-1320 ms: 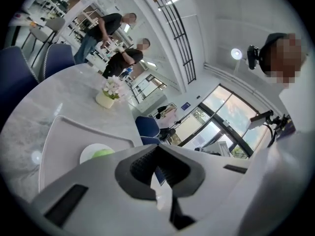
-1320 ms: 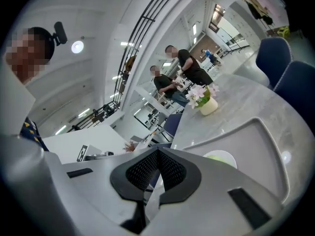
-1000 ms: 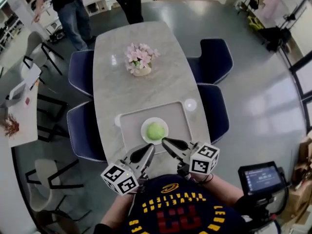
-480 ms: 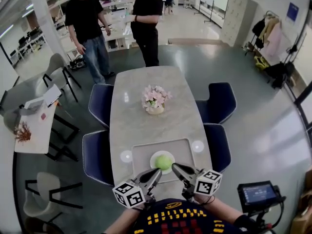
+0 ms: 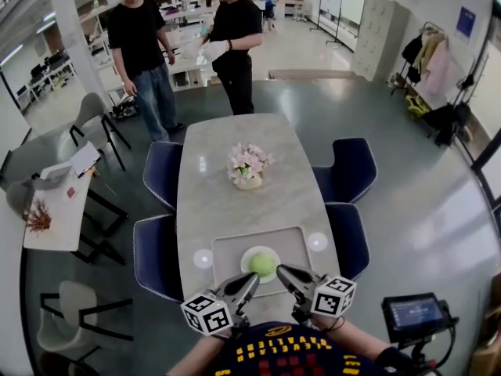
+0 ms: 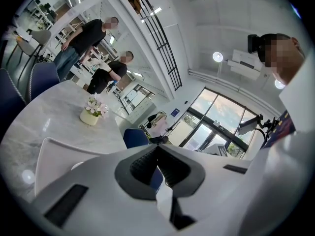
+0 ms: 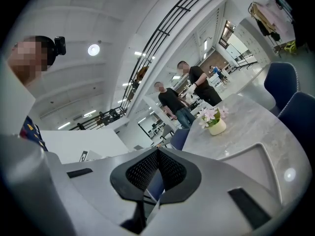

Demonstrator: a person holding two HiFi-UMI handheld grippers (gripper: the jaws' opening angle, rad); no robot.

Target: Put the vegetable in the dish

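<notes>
A round green vegetable (image 5: 262, 265) lies in a white dish (image 5: 251, 254) on a grey tray (image 5: 227, 249) at the near end of the marble table (image 5: 235, 202). Just short of the dish on the left, my left gripper (image 5: 246, 283) hovers over the tray's front edge; it is shut and empty. My right gripper (image 5: 286, 275) is close to the dish on the right, also shut with nothing in it. In the left gripper view (image 6: 157, 146) and the right gripper view (image 7: 157, 151) the jaw tips meet and point up, away from the table.
A pot of pink flowers (image 5: 248, 167) stands mid-table. White discs (image 5: 202, 258) (image 5: 317, 241) flank the tray. Blue chairs (image 5: 156, 253) (image 5: 348, 171) line both sides. Two people (image 5: 141, 45) stand beyond the far end. A tablet (image 5: 413, 312) is at my right.
The head view has tilted up, showing more of the room and the two people. Both grippers stay shut near the dish, barely moved.
</notes>
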